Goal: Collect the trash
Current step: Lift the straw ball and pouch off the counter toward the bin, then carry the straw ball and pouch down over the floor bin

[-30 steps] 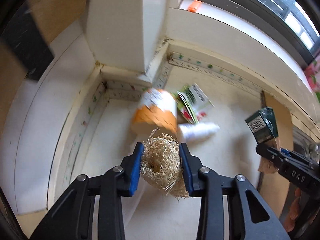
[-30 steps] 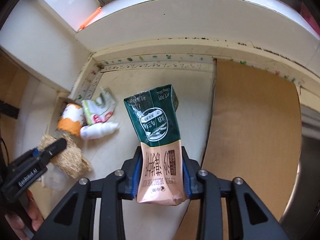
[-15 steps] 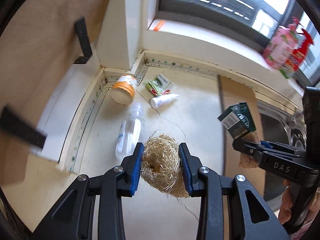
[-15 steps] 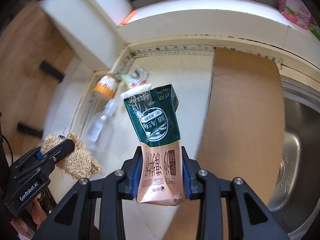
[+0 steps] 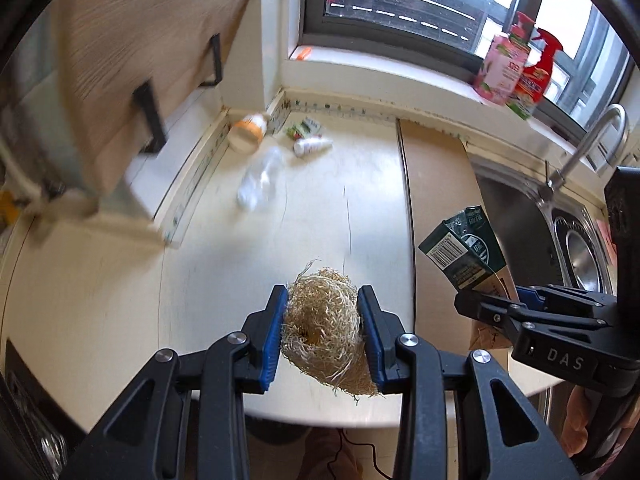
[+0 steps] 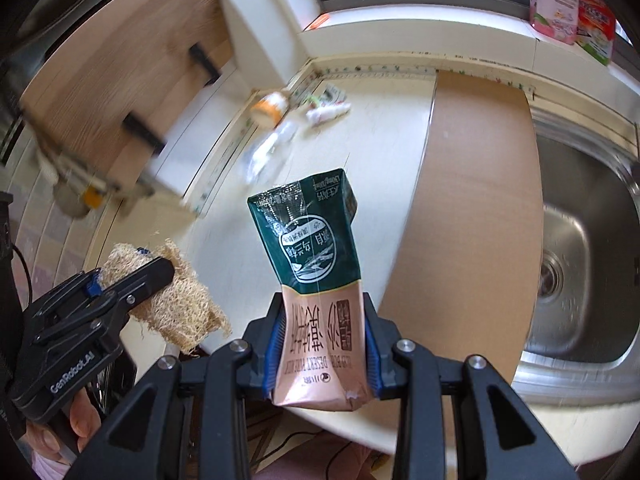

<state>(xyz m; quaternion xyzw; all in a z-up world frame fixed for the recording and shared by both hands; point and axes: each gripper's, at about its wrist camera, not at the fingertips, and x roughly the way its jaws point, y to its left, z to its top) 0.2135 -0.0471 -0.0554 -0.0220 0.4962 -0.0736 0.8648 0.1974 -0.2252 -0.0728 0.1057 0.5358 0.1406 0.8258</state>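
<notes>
Each camera sits on a gripper and looks down along its two fingers at the table (image 5: pixel 340 208) from above, facing the window (image 5: pixel 420 4). The left camera is close behind the left gripper (image 5: pixel 322 320) and sees the right gripper (image 5: pixel 492 300) at its right side. The right camera is close behind the right gripper (image 6: pixel 322 336) and sees the left gripper (image 6: pixel 160 268) at its left side. Both views share the table (image 6: pixel 384 136), the sink (image 6: pixel 580 240) and the window ledge (image 6: pixel 420 40).

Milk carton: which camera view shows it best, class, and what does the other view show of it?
The right wrist view: the milk carton fills the centre, printed face readable, clamped in the right tool. The left wrist view shows only its green top and barcode at the right edge.
</notes>
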